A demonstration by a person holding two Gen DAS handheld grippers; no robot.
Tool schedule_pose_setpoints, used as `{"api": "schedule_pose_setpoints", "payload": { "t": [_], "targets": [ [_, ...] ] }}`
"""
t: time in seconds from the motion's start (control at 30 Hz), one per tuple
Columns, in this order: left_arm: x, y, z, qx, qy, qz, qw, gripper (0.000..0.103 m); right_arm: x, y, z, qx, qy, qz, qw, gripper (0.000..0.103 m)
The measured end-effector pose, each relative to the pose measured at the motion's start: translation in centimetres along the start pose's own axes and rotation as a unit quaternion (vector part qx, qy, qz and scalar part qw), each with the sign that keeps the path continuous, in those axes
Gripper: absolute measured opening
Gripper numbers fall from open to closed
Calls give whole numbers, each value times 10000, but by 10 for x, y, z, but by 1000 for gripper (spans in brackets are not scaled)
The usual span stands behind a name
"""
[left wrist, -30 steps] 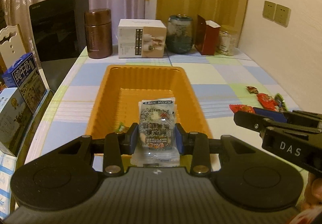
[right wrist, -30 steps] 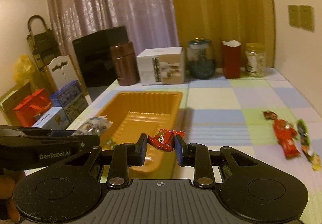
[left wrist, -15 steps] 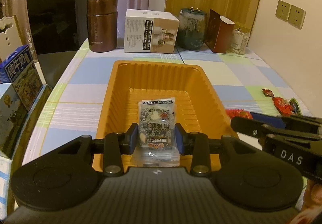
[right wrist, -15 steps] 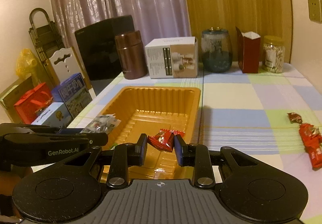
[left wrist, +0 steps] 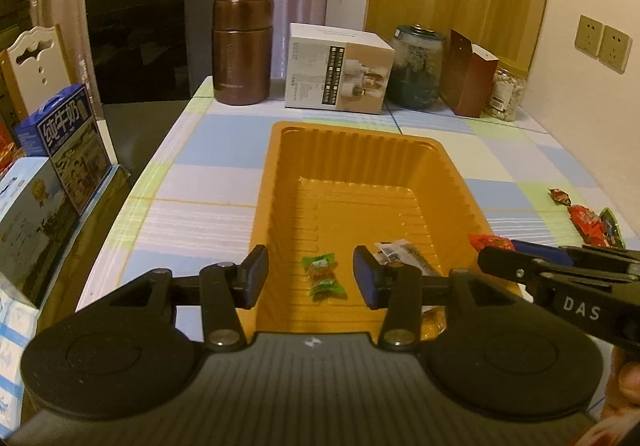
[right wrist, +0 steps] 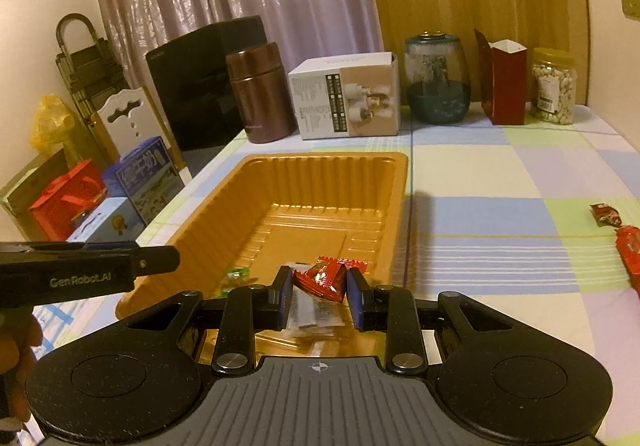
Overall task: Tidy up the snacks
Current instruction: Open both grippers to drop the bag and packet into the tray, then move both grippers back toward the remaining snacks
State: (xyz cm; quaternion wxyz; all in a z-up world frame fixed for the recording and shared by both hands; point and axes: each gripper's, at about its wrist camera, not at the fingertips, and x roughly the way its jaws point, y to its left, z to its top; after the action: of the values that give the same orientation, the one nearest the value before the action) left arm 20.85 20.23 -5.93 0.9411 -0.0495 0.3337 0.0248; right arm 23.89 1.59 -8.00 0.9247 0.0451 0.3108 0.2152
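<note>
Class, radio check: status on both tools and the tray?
Left tool open, empty, over orange tray. Right tool shut on red snack above tray. Nothing blocking.

Checked tablecloth [left wrist: 208, 149], brown canister [left wrist: 243, 50] beside white printed box [left wrist: 338, 69], dark glass jar [left wrist: 418, 67], open red carton [left wrist: 470, 83], jar of nuts [right wrist: 554, 85] along the far edge, blue milk box [left wrist: 66, 143] off to the left

My right hand-held gripper [right wrist: 316, 296] gripped a red snack packet [right wrist: 322, 280] between its blue pads, above the near end of the orange tray [right wrist: 394, 205]. A clear packet [right wrist: 310, 312] lay below it, and a green candy [right wrist: 237, 273] to its left in the tray. My left hand-held gripper [right wrist: 156, 260] reached in from the left. More red snacks [right wrist: 628, 246] lay on the worktop [right wrist: 500, 181] at far right.
</note>
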Motion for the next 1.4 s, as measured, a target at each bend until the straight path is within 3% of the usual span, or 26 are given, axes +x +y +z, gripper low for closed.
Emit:
{"api": "schedule_pose_setpoints", "payload": {
  "t": [0.1, 0.17, 0.2, 0.23, 0.53, 1.13, 1.4],
  "targets": [
    [-3, 1, -3, 22, 23, 49, 10000, 43, 2, 4, 1, -53, -62, 101, 9999, 30],
    [-6, 2, -3, 35, 54, 85, 9999, 49, 2, 5, 1, -67, -104, 203, 9997, 49],
    [-9, 3, -3, 32, 40, 110, 9999, 52, 0, 5, 1, -69, -156, 214, 9996, 66],
    [-12, 3, -3, 19, 13, 129, 9999, 52, -3, 5, 1, -80, -213, 201, 9995, 68],
    [-30, -10, -8, -8, 18, 63, 10000, 55, -39, -8, -16, 40, -160, -99, 9998, 68],
    [-94, -91, -39, 318, 43, -364, 9988, 73, -146, -28, -40, 401, -192, -835, 9955, 68],
    [-112, -123, -49, 412, 59, -568, 9975, 77, -186, -43, -51, 502, -239, -1067, 9927, 68]
  ]
}}
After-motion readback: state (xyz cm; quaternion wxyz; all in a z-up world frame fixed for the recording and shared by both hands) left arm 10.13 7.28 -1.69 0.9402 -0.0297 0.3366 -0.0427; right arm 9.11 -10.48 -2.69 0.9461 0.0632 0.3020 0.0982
